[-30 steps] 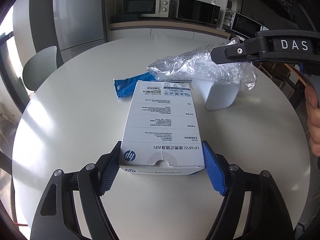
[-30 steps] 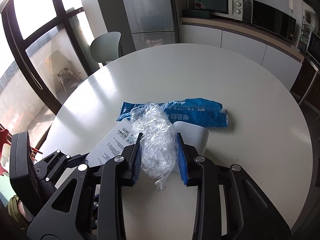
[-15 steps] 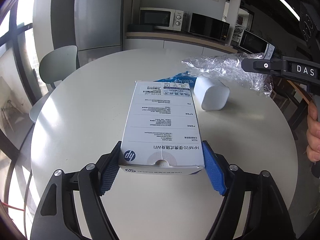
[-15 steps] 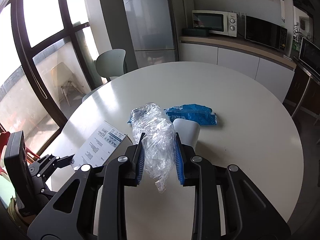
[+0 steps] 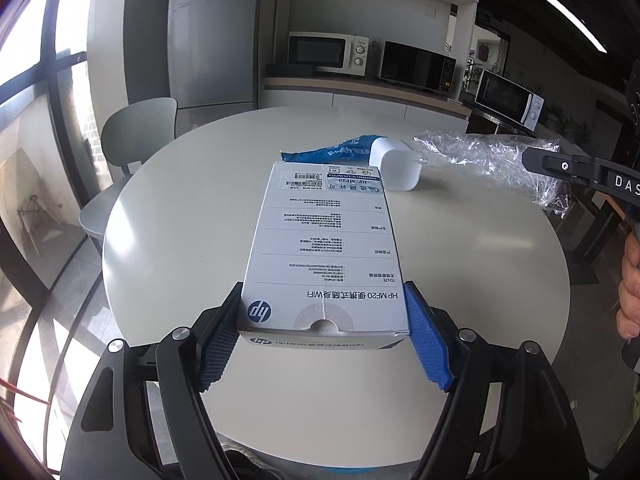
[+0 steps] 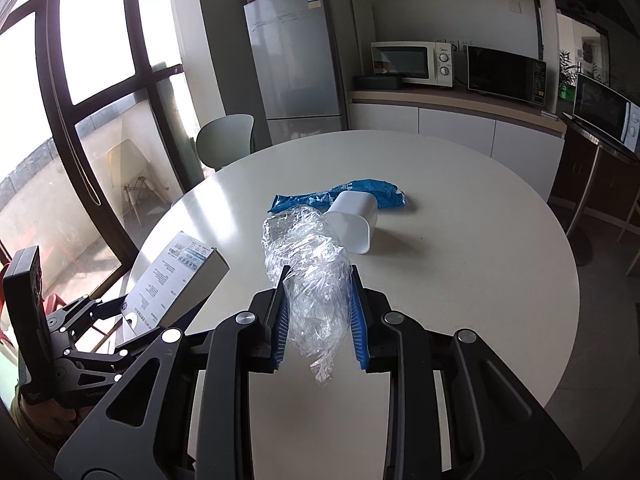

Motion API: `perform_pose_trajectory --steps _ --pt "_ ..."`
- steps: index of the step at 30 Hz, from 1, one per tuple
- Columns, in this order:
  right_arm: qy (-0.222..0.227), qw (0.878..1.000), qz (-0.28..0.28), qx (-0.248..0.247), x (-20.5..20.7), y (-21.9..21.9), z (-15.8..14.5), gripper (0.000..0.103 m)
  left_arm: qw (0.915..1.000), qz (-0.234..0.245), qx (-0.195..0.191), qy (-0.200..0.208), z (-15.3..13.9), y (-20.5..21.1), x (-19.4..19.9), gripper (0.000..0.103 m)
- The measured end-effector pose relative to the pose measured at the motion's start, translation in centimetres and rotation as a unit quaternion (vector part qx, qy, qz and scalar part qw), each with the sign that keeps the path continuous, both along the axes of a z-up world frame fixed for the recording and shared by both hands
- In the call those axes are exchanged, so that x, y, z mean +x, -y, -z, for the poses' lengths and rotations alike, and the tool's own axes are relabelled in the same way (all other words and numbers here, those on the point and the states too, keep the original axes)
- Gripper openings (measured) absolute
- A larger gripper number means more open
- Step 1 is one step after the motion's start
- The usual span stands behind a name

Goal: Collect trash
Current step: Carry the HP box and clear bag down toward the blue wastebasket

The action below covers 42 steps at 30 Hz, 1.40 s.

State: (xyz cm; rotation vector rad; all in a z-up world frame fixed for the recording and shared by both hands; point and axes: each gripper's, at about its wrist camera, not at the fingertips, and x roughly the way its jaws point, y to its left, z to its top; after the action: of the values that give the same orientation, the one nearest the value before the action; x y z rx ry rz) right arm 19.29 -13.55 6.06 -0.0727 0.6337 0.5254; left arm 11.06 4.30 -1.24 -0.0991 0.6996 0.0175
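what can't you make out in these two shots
- Blue wrapper: print too small to read in either view; the white cup covers its middle.
- Box: underside hidden in both views.
- Cup: its inside faces away in both views.
- Where the trash goes: no bin in either view.
- Plastic film: any contents unclear through the crinkles.

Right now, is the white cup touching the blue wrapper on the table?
Cannot tell. In the right wrist view the white cup overlaps the blue wrapper behind it, hiding any gap; the left wrist view shows the same overlap.
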Motion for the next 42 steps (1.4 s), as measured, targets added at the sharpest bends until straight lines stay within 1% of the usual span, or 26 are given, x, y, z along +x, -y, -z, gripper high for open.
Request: perform_pose_trajectory --steps 3,6,8,11,17,21,24,28,33,38,42 --pt "0.008 1.000 0.004 -0.005 -1.9 0.8 0.2 0.025 1.0000 0.003 -0.006 -0.005 0.4 0.7 -1.1 0.075" --pt "0.013 1.000 0.010 -0.003 -3.7 2.0 0.3 0.025 0.9998 0.015 0.012 0.000 0.4 2.2 -2.3 0.075" --pt "0.013 1.000 0.015 -0.003 -4.7 2.8 0.5 0.025 0.9997 0.018 0.013 0.001 0.4 2.7 -3.2 0.075" --pt "0.011 1.000 0.017 -0.003 -6.1 4.0 1.0 0.025 0.9997 0.023 0.009 -0.003 0.6 2.9 -4.0 0.075" --pt "0.013 1.000 0.020 -0.014 -8.5 6.1 1.7 0.025 0.9988 0.044 0.022 0.004 0.2 3.6 -6.2 0.075" --pt "0.014 1.000 0.015 -0.008 -10.2 7.1 1.9 0.025 0.9983 0.051 0.026 0.013 -0.4 3.5 -7.7 0.075" --pt "0.013 1.000 0.010 -0.006 -11.8 7.7 2.2 0.025 0.9980 0.054 0.031 0.012 -0.2 3.6 -9.0 0.075" --pt "0.027 0.999 0.010 -0.028 -13.8 8.1 2.6 0.025 0.9975 0.063 0.031 -0.004 0.4 3.4 -10.4 0.075" --pt "0.015 0.999 -0.001 -0.032 -16.0 8.7 3.3 0.025 0.9970 0.064 0.043 -0.011 1.0 3.1 -12.5 0.075" --pt "-0.009 0.999 -0.017 -0.026 -18.4 9.2 4.3 0.025 0.9962 0.067 0.042 -0.036 2.5 3.1 -14.1 0.075" --pt "-0.021 0.998 -0.027 -0.047 -19.7 9.2 5.4 0.025 0.9944 0.078 0.044 -0.056 3.7 3.4 -15.2 0.075"
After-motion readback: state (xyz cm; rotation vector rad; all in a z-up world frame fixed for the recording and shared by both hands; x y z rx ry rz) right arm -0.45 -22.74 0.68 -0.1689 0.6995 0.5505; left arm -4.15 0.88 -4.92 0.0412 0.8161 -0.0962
